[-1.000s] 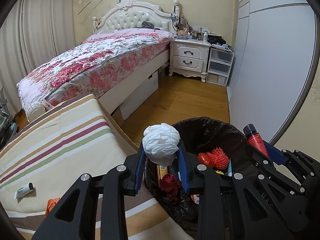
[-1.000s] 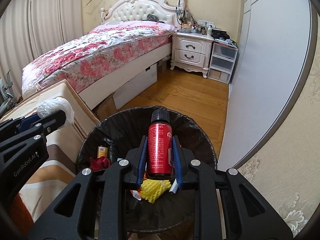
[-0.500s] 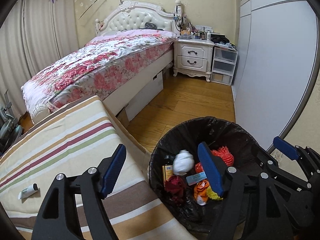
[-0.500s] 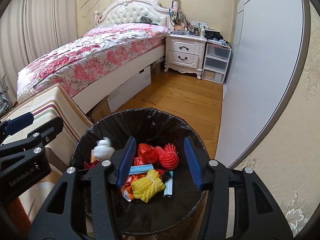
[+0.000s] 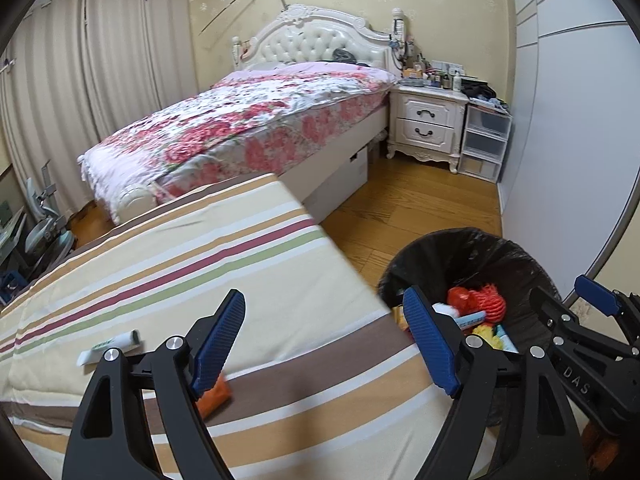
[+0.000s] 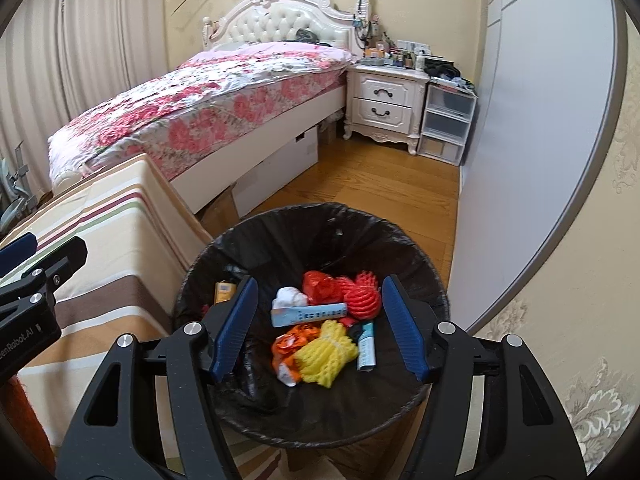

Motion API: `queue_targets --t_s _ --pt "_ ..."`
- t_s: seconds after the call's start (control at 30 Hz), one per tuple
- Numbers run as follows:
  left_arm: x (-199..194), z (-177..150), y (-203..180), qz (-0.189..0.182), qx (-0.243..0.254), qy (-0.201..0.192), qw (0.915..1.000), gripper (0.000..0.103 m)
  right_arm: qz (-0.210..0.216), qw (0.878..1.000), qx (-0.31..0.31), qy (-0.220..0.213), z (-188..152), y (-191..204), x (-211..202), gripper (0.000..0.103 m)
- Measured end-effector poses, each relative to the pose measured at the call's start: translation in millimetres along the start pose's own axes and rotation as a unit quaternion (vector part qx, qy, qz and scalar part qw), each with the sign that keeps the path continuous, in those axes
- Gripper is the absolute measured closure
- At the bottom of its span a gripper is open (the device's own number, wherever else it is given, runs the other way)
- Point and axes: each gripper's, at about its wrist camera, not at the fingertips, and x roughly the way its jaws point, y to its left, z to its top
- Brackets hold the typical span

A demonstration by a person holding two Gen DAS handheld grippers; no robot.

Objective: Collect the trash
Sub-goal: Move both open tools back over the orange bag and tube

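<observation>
Both empty, jaws opening: left gripper [image 5: 324, 344], right gripper [image 6: 316, 328]. Black-lined round bin [image 6: 280, 220] holds trash; white tube [image 5: 110, 347], orange wrapper [image 5: 216, 394] remain near striped mattress's [image 5: 200, 260] front edge.

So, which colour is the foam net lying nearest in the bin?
Yellow; the foam net shows best in the right wrist view, inside the bin.

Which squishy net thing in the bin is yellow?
The yellow foam net lying nearest the camera in the trash bin. The other foam nets, farther back, are red.
</observation>
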Motion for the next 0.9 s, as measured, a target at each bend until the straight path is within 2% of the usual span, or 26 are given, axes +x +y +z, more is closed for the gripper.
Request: queue_targets --t_s 0.5,0.9 --pt "-17.8 -41.7 111.6 0.090 -0.057 0.022 0.9941 0.024 0.078 0.994 -0.071 0.013 -10.0 97.0 -19.6 0.039" --pt "-24.5 -71.3 174.9 0.126 -0.097 0.043 0.9863 0.024 0.150 0.979 -0.131 0.033 -22.3 184.4 -33.7 0.039"
